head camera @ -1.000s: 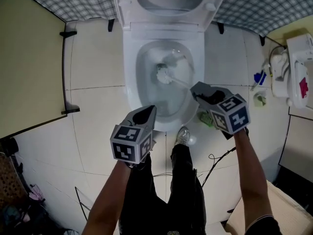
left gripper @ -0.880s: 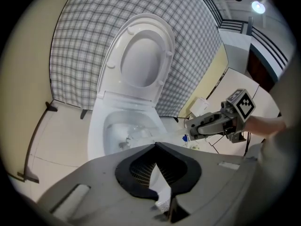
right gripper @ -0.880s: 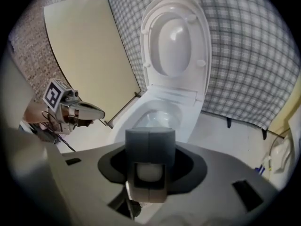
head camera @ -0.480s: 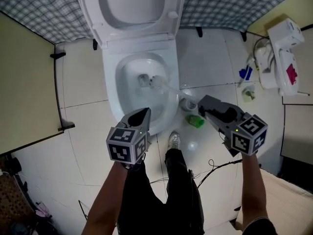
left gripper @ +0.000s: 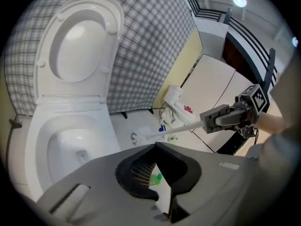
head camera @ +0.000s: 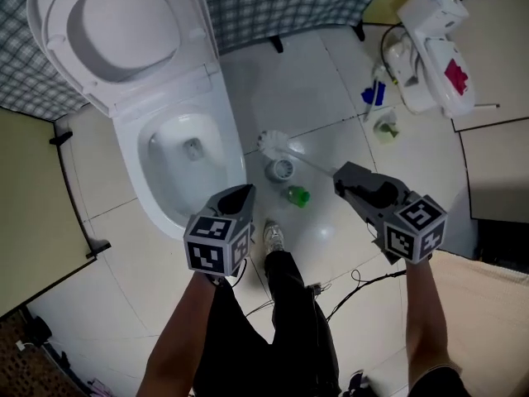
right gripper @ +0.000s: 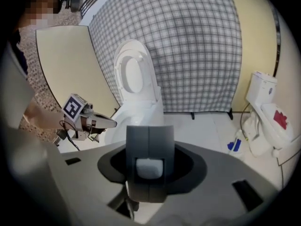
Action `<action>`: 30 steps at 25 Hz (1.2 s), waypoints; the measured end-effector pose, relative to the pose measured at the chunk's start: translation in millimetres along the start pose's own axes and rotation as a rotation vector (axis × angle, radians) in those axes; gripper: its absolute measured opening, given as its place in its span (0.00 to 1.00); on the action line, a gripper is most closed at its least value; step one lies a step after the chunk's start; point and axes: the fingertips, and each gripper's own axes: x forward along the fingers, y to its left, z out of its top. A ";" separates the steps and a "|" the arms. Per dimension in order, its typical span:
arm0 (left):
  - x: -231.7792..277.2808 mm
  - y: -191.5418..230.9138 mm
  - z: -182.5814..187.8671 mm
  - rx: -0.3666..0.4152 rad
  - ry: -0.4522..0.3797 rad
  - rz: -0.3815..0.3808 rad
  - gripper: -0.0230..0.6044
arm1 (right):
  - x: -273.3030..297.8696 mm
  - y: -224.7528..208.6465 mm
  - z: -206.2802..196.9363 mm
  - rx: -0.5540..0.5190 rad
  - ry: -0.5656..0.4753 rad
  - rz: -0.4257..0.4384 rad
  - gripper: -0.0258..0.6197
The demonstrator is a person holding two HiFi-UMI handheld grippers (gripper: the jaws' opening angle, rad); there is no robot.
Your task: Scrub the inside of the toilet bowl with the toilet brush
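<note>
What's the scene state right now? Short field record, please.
brush: head out of the bowl, over the floor beside what looks like its holder; floor contact unclear
right hand-held gripper: shut on brush handle
left hand-held gripper: shut, empty, near the toilet's front
toilet: lid up, nothing in the bowl
green item: on the floor next to the holder
task: no scrubbing at this moment
</note>
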 end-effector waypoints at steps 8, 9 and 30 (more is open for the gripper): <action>50.3 -34.3 -29.1 0.029 0.093 -0.045 0.05 | 65.5 -38.8 -91.0 -0.021 0.181 -0.087 0.33; 56.0 -36.4 -33.6 0.027 0.100 -0.045 0.05 | 75.6 -43.1 -100.7 -0.036 0.209 -0.100 0.33; 91.6 -1.9 -85.8 -0.030 0.158 -0.012 0.05 | 257.5 -53.7 -185.4 -0.266 0.489 -0.116 0.33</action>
